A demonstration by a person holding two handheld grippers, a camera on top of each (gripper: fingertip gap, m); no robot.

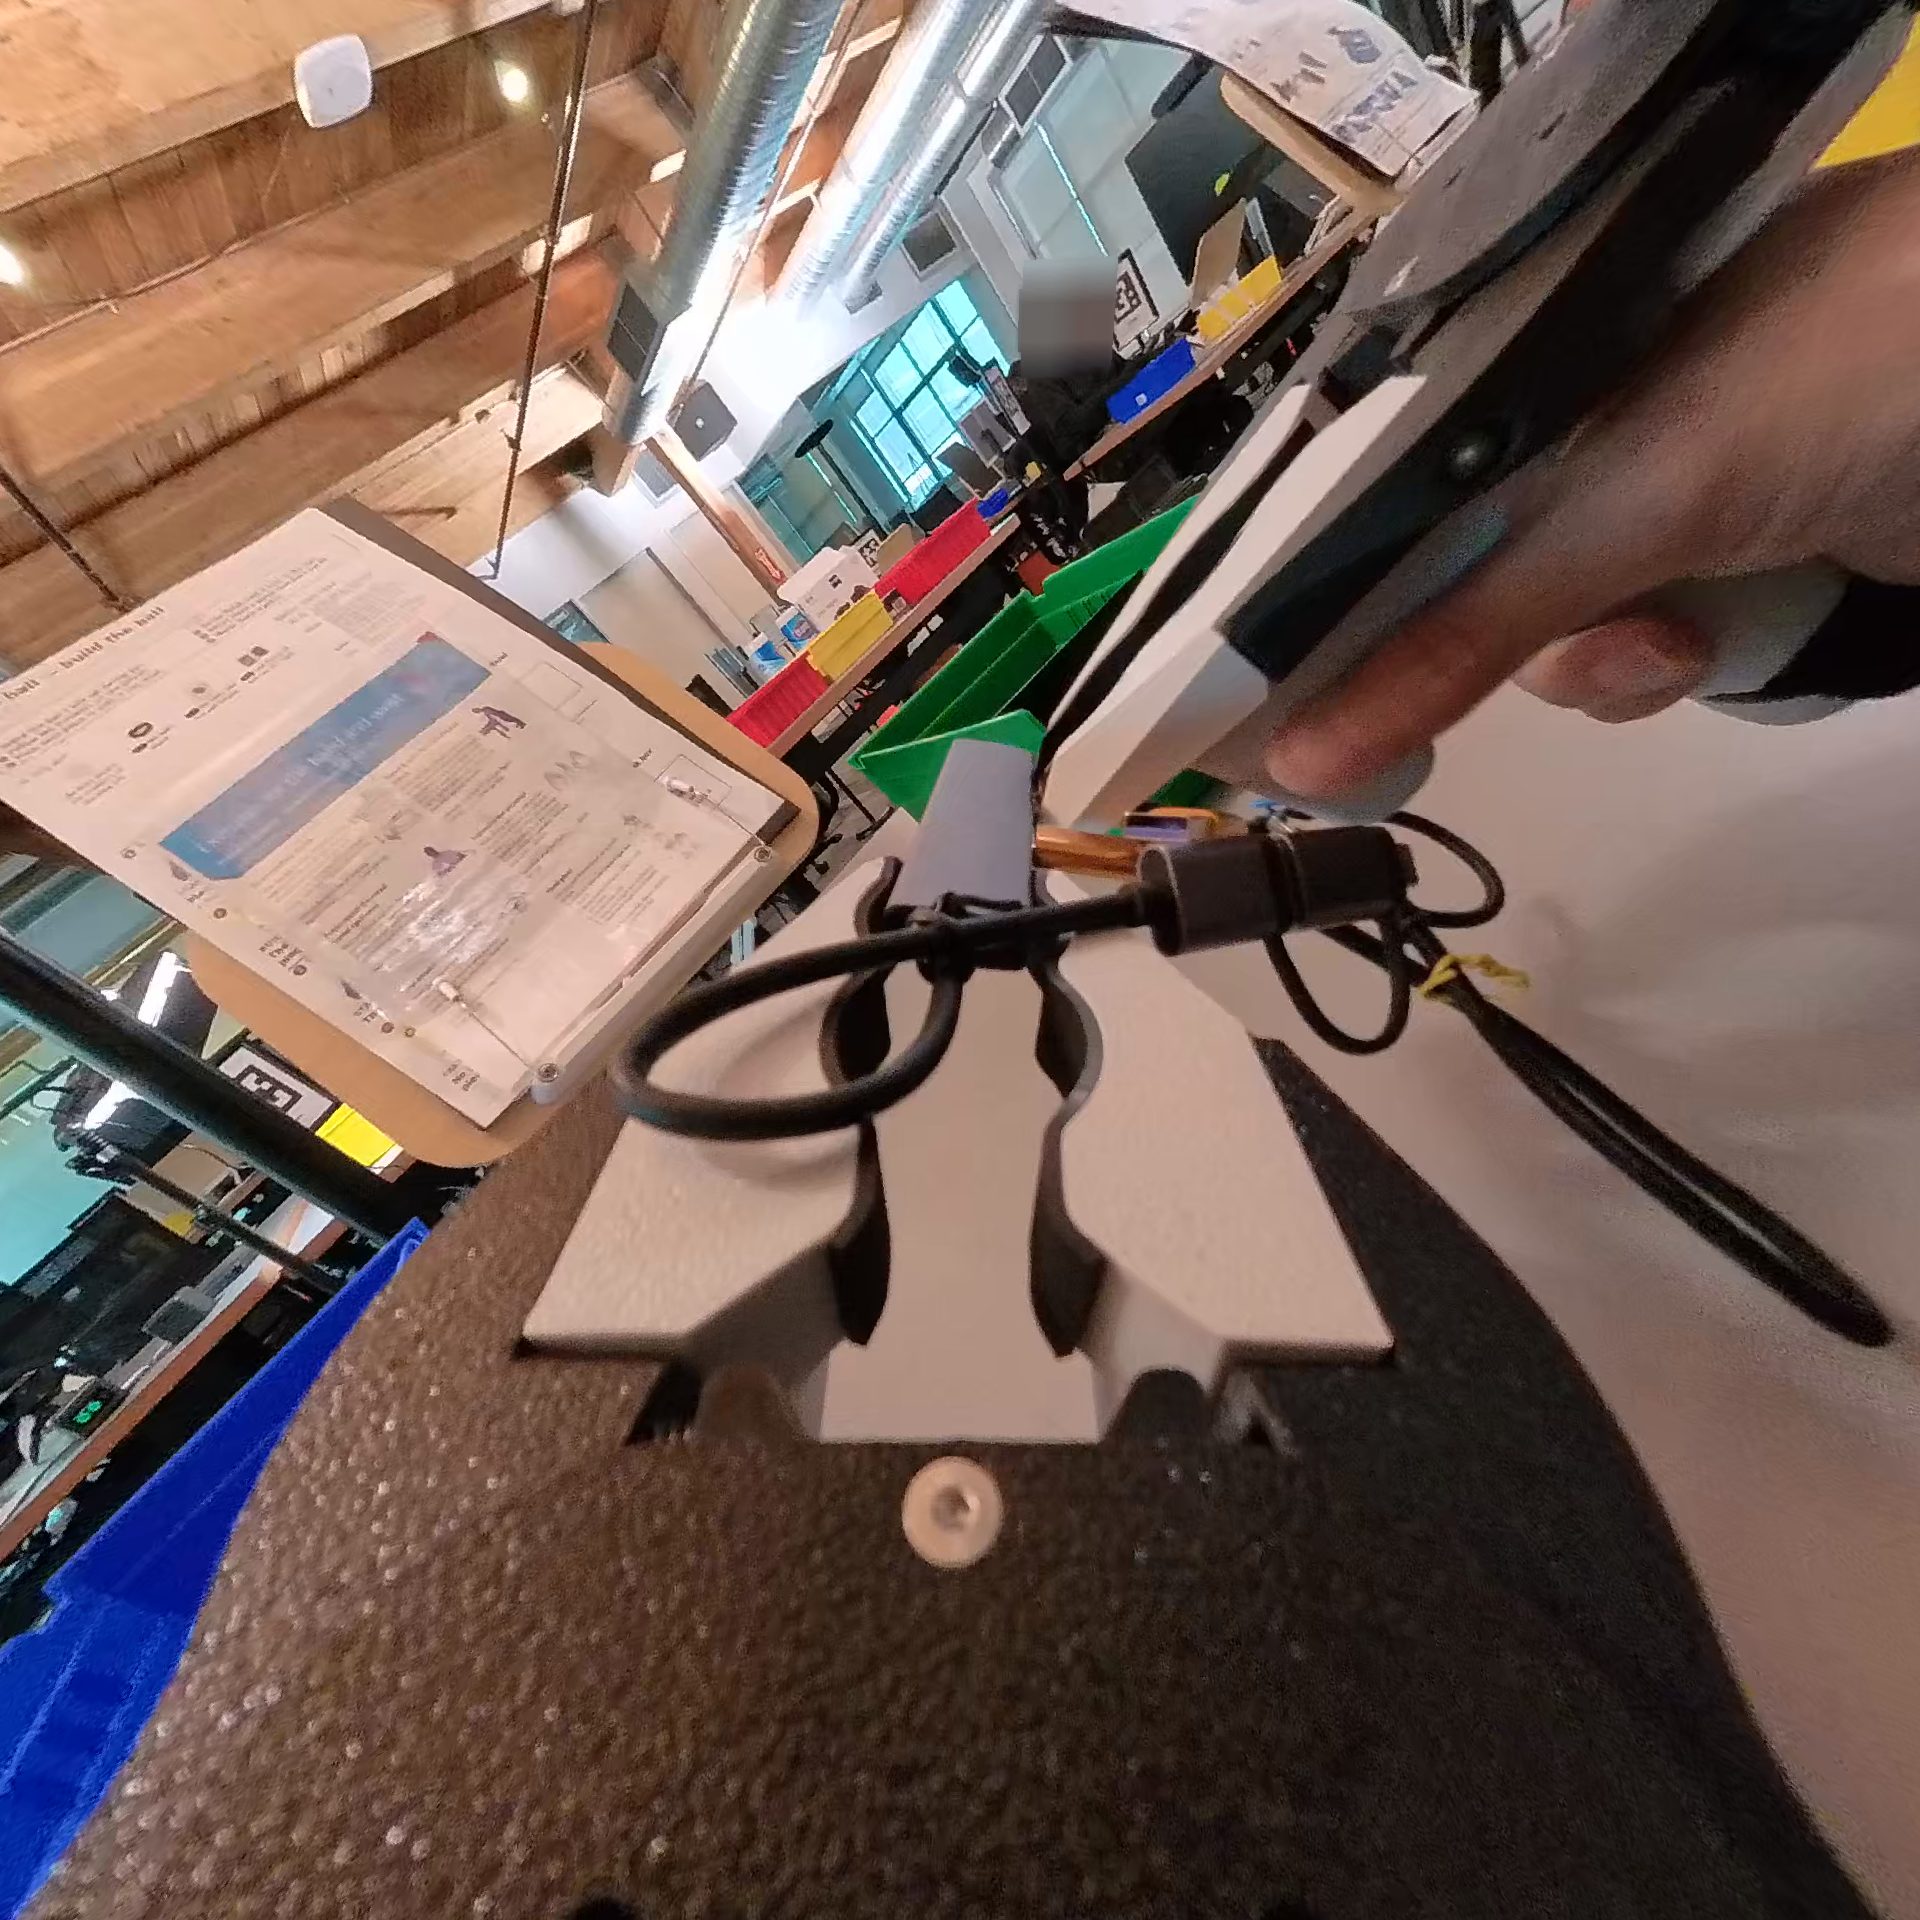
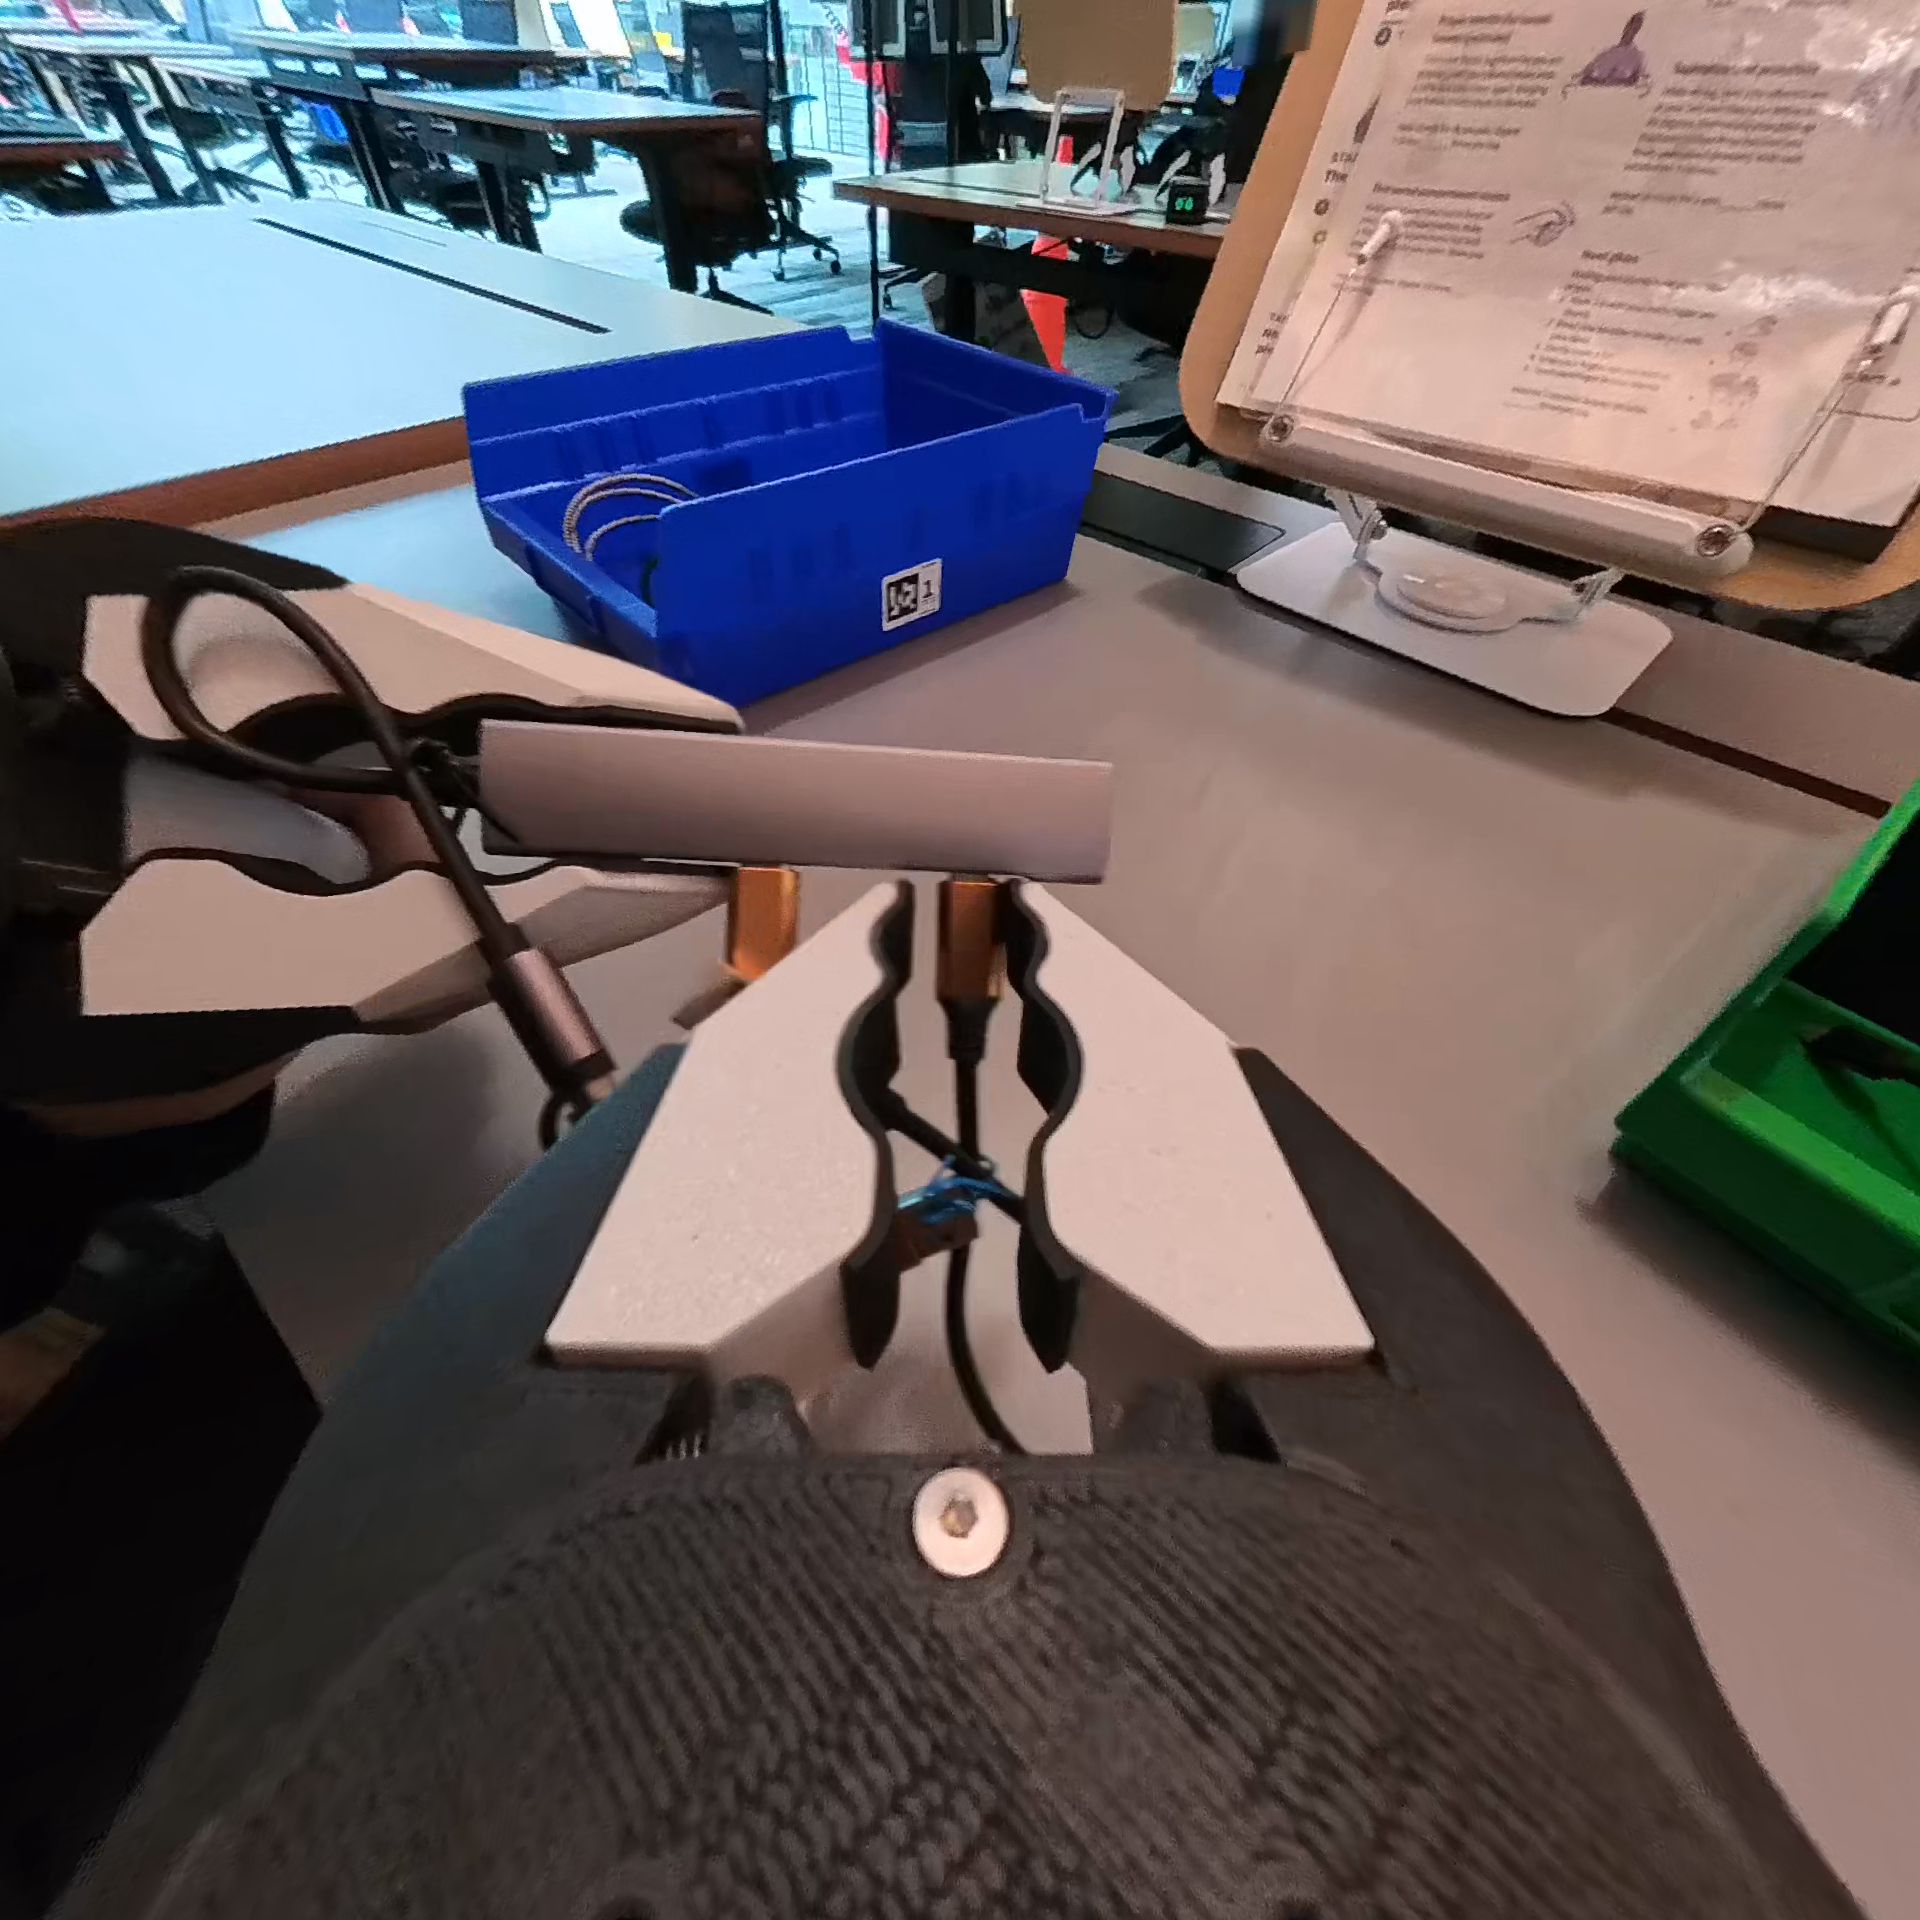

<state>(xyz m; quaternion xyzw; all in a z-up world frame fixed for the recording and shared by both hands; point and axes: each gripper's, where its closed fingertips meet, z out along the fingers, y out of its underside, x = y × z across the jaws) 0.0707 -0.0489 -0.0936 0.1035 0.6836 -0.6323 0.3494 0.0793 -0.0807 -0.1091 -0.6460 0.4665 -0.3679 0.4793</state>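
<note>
My left gripper (image 1: 966, 914) is shut on one end of a grey bar-shaped hub (image 1: 971, 821) and holds it above the table. The hub's black cable (image 1: 790, 977) loops across the fingers and ends in a dark plug (image 1: 1268, 883). In the right wrist view the hub (image 2: 790, 805) lies crosswise, with the left gripper (image 2: 457, 800) at its left end. My right gripper (image 2: 961, 904) is shut on a copper-coloured plug (image 2: 968, 935) set into the hub's underside. Its black cable, bound with a blue tie (image 2: 951, 1195), runs back between the fingers. A second copper plug (image 2: 762, 920) sits in the hub beside it.
A blue bin (image 2: 790, 499) holding coiled cables stands behind the hub on the grey table (image 2: 1403, 935). A green bin (image 2: 1787, 1143) is at the right. A document stand (image 2: 1558, 260) with printed sheets is at the back right. A hand (image 1: 1662, 499) holds the right gripper. Spacing between my two grippers at the tips: around 4 cm.
</note>
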